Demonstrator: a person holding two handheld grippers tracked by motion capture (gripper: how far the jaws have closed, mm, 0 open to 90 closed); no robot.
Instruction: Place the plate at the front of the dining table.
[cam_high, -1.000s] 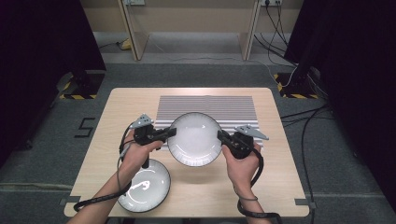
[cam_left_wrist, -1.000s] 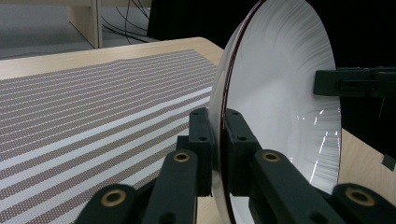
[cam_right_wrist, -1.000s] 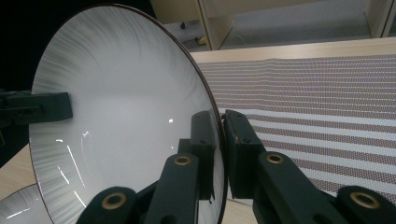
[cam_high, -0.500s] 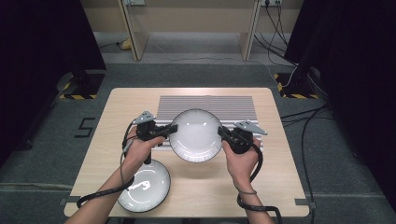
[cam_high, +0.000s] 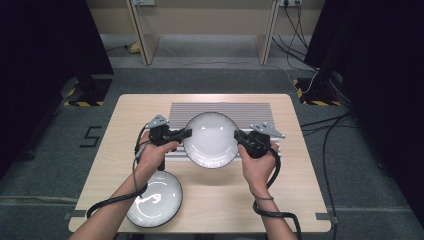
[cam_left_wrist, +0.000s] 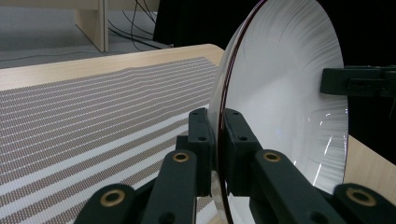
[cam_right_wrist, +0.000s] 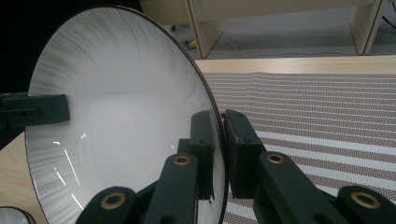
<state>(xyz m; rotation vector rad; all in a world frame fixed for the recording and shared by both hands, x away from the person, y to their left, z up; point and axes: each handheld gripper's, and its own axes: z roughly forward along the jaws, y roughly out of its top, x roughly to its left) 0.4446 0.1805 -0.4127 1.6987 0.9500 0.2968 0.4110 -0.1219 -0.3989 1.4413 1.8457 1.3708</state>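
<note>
Bowl shifted farther; jaws pinch its rim.

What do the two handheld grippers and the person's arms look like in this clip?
Both the left gripper and the right gripper are black, each topped by a grey three-cornered plate and trailing a thick black cable. Their fingers are flat black blocks on linkages with brass-coloured pivots. The forearms are bare, with no sleeves.
</note>
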